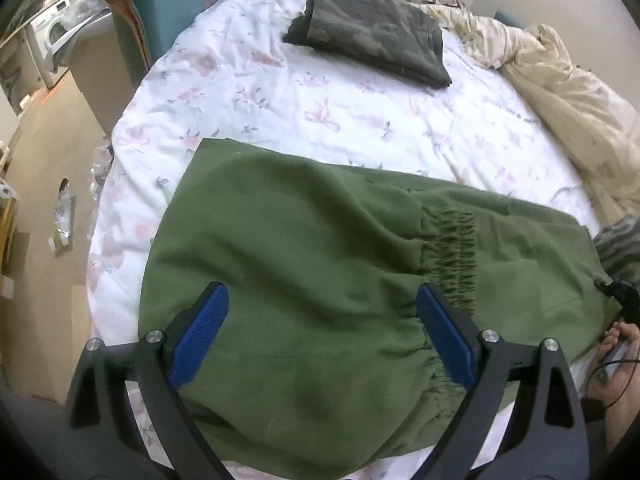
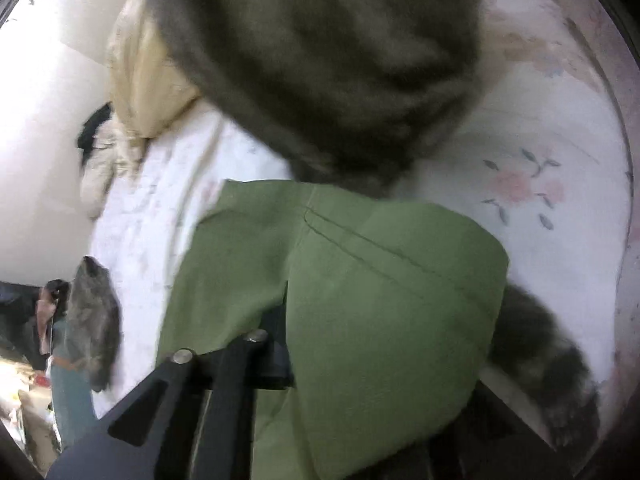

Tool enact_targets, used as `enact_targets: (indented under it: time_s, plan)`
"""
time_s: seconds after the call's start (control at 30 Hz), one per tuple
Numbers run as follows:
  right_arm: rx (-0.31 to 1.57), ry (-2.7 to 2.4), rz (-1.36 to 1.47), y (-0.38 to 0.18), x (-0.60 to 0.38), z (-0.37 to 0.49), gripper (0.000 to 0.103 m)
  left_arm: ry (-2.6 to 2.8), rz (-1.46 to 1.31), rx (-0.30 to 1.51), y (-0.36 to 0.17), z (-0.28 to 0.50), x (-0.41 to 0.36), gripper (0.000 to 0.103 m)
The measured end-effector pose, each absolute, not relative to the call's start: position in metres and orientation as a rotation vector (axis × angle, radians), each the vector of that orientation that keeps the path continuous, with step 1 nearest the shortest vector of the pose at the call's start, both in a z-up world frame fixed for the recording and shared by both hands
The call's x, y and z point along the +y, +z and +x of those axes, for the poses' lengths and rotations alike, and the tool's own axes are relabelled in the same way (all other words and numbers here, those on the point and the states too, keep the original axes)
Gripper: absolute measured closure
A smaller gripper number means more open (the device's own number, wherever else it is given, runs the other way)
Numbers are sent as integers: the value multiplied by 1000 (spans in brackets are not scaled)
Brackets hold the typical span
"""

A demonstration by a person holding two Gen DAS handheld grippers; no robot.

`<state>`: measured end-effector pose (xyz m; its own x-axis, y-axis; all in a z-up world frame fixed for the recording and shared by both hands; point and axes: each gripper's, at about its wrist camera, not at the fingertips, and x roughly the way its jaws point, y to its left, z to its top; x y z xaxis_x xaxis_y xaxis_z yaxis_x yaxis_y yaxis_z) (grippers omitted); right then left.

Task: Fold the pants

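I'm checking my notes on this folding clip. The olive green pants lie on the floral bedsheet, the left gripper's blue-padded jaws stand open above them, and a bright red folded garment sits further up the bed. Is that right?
Not quite: the folded garment further up the bed is dark grey-green, not bright red. The left wrist view shows it. The olive green pants do lie on the floral bedsheet, with the left gripper open above them.
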<state>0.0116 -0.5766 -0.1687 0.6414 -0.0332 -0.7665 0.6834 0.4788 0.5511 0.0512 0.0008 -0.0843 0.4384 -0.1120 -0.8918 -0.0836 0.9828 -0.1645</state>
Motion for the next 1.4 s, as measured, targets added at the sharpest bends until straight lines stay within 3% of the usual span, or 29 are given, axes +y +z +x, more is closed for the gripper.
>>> enact_targets:
  time_s: [0.33,0.5,0.67,0.87,0.97,1.03,1.07,1.1,1.23,1.33,1.4]
  plan:
    - [608,-178,692,-70,-488,41,96,-22,-263,1103,-71,57,7,10]
    - [555,142,400,0,-361,45,96,20,-276,1127,-77,58,12,10]
    - [643,430,152,-17,-223,22,95,93,-321,1149,-83,58,32,10]
    - [1068,570,-18,-128,-131,6,75,140,-348,1190,-94,57,48,10]
    - [1068,578,-33,-128,-127,2,69,140,-358,1203,-96,57,49,10]
    - [1074,612,59,-113,-137,5,47,110,-382,1216,-96,60,49,10]
    - [1071,635,100,-105,-143,2,29,97,-395,1214,-95,61,49,10]
    - [1066,655,118,-97,-148,-1,21,94,-405,1203,-92,62,50,10]
    - [1067,712,140,-76,-169,-7,21,65,-396,1160,-84,67,45,10]
    - [1036,611,155,-74,-195,-14,20,-45,-399,1253,-103,79,21,11]
    - [1078,585,157,-87,-196,-18,20,-119,-370,1310,-116,87,2,18]
